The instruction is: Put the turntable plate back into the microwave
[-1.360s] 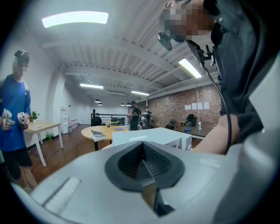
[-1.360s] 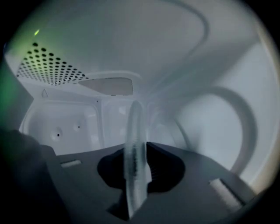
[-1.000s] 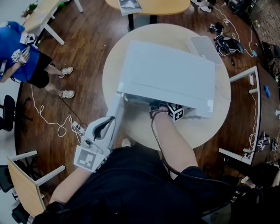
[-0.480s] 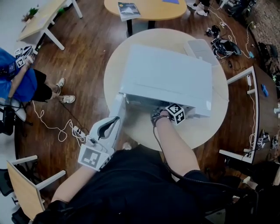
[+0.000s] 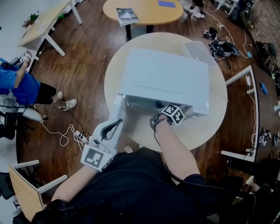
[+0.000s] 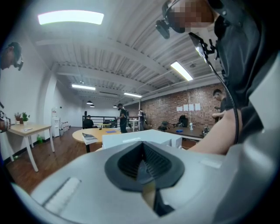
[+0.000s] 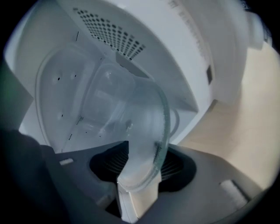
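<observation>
The white microwave [image 5: 166, 74] stands on a round table, its door [image 5: 117, 109] swung open toward me at the left. My right gripper [image 7: 140, 179] is shut on the rim of the clear glass turntable plate [image 7: 131, 118]. The plate hangs tilted in the mouth of the white cavity [image 7: 61, 65]. The jaws have just been opening a little with the rim still between them. In the head view the right gripper [image 5: 159, 109] reaches under the microwave's front edge, so the plate is hidden there. My left gripper [image 5: 114, 124] sits by the door's outer edge, and this same left gripper [image 6: 146, 175] is shut on nothing.
The round table [image 5: 210, 127] shows bare wood in front of the microwave. A flat grey slab [image 5: 199, 50] lies at its back right. A person in blue [image 5: 17, 85] sits at far left. Cables [image 5: 65, 131] trail on the floor, and another table [image 5: 144, 11] stands behind.
The right gripper's marker cube has turned and shows more fully at the microwave's front edge. The left gripper stays by the door. The person in blue has shifted toward the left edge.
</observation>
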{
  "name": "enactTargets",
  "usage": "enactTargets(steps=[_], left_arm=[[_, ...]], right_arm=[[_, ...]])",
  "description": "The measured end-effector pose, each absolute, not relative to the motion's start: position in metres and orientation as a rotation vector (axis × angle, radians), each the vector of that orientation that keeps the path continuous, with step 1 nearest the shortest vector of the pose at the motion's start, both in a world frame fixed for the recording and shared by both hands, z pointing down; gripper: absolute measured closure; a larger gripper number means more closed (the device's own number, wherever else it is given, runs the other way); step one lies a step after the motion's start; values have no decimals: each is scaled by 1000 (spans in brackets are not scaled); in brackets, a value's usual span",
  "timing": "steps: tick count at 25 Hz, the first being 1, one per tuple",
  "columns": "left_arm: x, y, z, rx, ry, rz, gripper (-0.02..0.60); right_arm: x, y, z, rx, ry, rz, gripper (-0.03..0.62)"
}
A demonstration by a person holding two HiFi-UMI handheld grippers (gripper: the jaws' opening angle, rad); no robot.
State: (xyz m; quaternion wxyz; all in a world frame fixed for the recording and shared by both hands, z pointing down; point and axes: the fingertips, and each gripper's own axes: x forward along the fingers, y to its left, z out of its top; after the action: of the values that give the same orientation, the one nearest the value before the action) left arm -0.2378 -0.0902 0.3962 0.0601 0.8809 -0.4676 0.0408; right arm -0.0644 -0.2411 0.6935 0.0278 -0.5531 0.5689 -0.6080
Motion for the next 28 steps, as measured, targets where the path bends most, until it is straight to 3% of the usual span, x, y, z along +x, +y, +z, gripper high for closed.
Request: enactTargets(steps=[3,5,14,16,18,21,28], left_arm=[[-236,-90,401,2697,-1403,181,575],[-237,-90,408,2728,-1394,254,575],[-223,-91,415,2772,-1329,201,575],[-218,-91,417,2772,-1298,179,575],[-215,-90,417,2763,-1271,151,575],[-219,-84,408,2736,-1264,91,575],[-178,-96,427,2726,-1097,-44,575]], right_arm=[[-63,-228,701,-1713,1741,-1919,396],[-60,-214,709,-1711,1715,-1957,348],[-32,-173,712,-1633,1798,-1879,352],[-33,-164,686,-1531,1926,-1766,385],[-34,-153,649,-1448,2060,-1606,489],[-39,-141,587,-1375,2273,-1304,567],[19,-128,489,-1614,2501,-731,592]])
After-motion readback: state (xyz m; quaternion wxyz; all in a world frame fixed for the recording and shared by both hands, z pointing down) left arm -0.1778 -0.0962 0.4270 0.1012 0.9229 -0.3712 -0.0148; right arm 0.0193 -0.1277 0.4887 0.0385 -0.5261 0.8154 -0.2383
